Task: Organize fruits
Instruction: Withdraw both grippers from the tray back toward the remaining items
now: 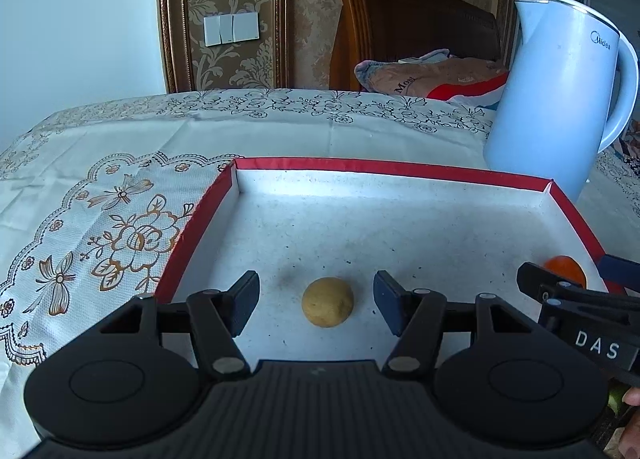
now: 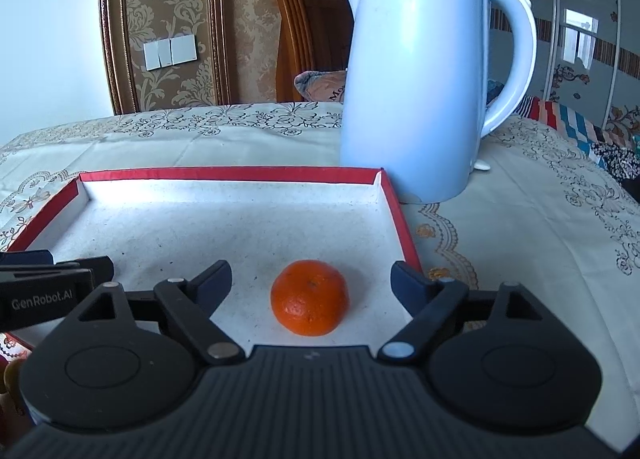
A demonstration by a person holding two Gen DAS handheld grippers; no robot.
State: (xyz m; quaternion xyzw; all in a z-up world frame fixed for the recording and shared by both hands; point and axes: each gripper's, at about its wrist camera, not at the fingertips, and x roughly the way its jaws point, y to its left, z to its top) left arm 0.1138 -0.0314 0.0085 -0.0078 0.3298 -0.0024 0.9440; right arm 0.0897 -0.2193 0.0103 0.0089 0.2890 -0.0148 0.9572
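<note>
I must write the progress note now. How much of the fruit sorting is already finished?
Done: a tan round fruit and an orange lie in the red-edged tray. In hand: nothing; the left gripper and right gripper stand open around them, pads not touching. Left: no other loose fruit shows in these views, so I cannot tell.

Left wrist view: orange fruit [image 1: 566,267] mostly hidden behind the right gripper [image 1: 576,279], which is cut off by the right edge, so its jaw gap is unreadable there. Kettle [image 1: 560,91] handle clipped at the right edge. Right wrist view: left gripper [image 2: 56,271] cut off at the left edge. Pillow [image 2: 320,87] mostly behind the kettle; its lettering unreadable.
</note>
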